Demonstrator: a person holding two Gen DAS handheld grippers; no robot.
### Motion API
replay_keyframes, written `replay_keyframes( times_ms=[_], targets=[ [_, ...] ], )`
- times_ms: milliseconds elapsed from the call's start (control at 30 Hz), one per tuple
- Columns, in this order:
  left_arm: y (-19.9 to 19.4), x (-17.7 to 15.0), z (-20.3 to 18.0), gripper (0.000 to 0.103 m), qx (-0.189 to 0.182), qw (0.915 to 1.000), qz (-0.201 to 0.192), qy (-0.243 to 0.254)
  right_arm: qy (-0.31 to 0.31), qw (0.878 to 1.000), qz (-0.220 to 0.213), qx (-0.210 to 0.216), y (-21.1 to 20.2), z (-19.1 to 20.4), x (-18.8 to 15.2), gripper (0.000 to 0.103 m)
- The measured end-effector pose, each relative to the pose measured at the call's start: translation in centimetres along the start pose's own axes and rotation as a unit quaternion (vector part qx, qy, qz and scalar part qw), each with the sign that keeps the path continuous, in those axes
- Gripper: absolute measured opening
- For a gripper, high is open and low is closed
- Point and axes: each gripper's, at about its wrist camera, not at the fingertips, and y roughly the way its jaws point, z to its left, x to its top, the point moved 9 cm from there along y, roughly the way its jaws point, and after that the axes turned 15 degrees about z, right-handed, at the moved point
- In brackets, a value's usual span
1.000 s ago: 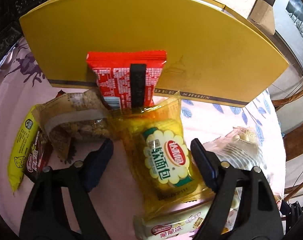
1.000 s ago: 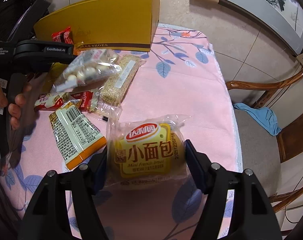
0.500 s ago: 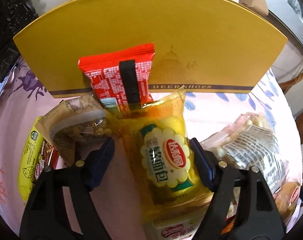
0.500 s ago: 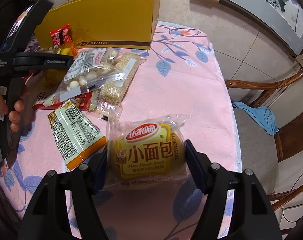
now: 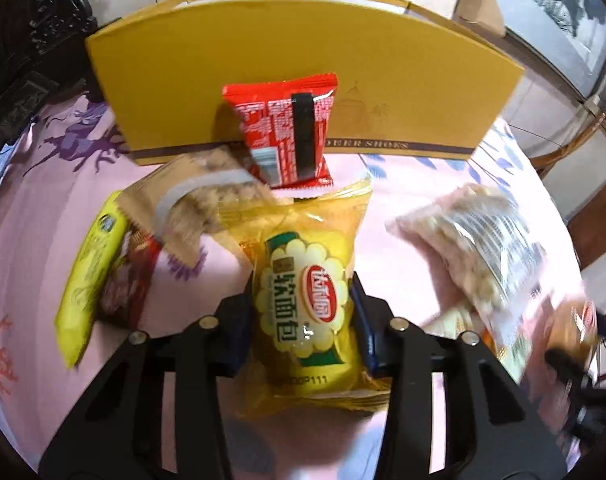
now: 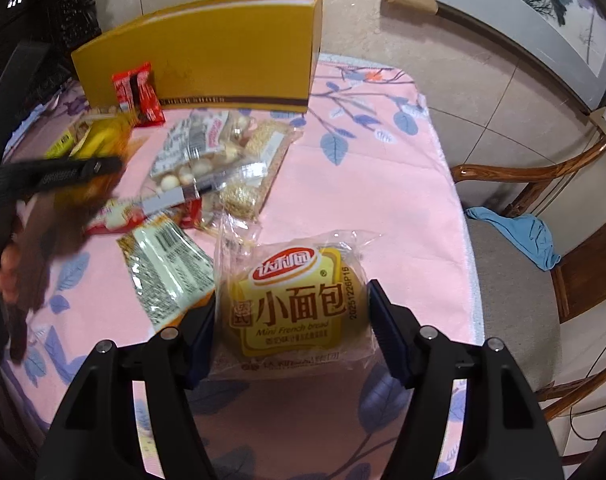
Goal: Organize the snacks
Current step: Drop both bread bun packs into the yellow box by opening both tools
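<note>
Sorting has barely begun: most snacks lie loose on the table point(image 6: 383, 168) before the yellow box point(image 5: 295, 64). The left gripper point(image 5: 303, 316) has just closed its jaws on the yellow bun point(image 5: 307, 304) at frame centre. The right gripper point(image 6: 291, 328), jaws spread, seemingly brackets the bread pack point(image 6: 295, 304) at lower centre.

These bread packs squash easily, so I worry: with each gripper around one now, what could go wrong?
1. The left gripper has just been closing on the yellow soft-bread pack; squeezing harder may crush it.
2. Lifted, that pack could drag the brown snack bag lying against its top corner.
3. The right gripper straddles the Mini French bread pack; its loose wrapper may slip.
</note>
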Motion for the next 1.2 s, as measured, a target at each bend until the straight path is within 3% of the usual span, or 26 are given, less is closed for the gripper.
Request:
replay_keyframes(
  times_ms=[100, 233, 367, 533, 700, 833, 867, 967, 1000, 1100, 1200],
  targets=[
    [-2.4, -0.9, 0.3, 0.043, 0.006, 0.9997, -0.018, 0.013, 0.001, 1.000, -0.014, 0.000, -1.4, 0.2, 0.4, 0.068],
    [-5.9, 0.2, 1.3, 0.043, 0.010, 0.9982, -0.058, 0.012, -0.009, 0.998, -0.062, 0.008, -4.9, 1.1, 3.3, 0.068],
    [-9.2, 4.4, 2.7, 0.043, 0.003, 0.9948, -0.101, -0.001, -0.026, 0.992, -0.116, 0.031, -7.7, 2.8, 8.1, 0.068],
    [-11.2, 11.1, 3.4, 0.043, -0.002, 0.9888, -0.148, -0.016, -0.031, 0.981, -0.172, 0.081, -9.9, 4.9, 16.8, 0.068],
    [-11.2, 17.0, 3.7, 0.043, 0.004, 0.9867, -0.162, -0.012, -0.026, 0.976, -0.188, 0.109, -9.6, 5.6, 23.6, 0.068],
    [-9.7, 19.9, 4.2, 0.043, -0.006, 0.9887, -0.148, -0.026, -0.023, 0.976, -0.182, 0.113, -8.1, 5.8, 27.5, 0.069],
    [-9.1, 20.5, 4.2, 0.045, -0.011, 0.9899, -0.139, -0.027, -0.021, 0.977, -0.174, 0.121, -7.6, 5.9, 28.1, 0.069],
    [-7.2, 21.2, 4.6, 0.081, 0.002, 0.9937, -0.106, -0.035, -0.007, 0.983, -0.126, 0.134, -5.3, 6.0, 29.2, 0.070],
    [-7.5, 21.0, 4.9, 0.086, 0.015, 0.9931, -0.108, -0.041, -0.005, 0.985, -0.116, 0.129, -5.0, 5.9, 29.2, 0.070],
    [-8.9, 19.4, 5.2, 0.093, 0.012, 0.9904, -0.132, -0.039, -0.004, 0.985, -0.116, 0.131, -5.4, 5.1, 27.1, 0.075],
    [-9.8, 16.1, 5.5, 0.096, 0.006, 0.9893, -0.140, -0.043, -0.005, 0.984, -0.111, 0.136, -5.5, 4.2, 22.9, 0.076]
  ],
)
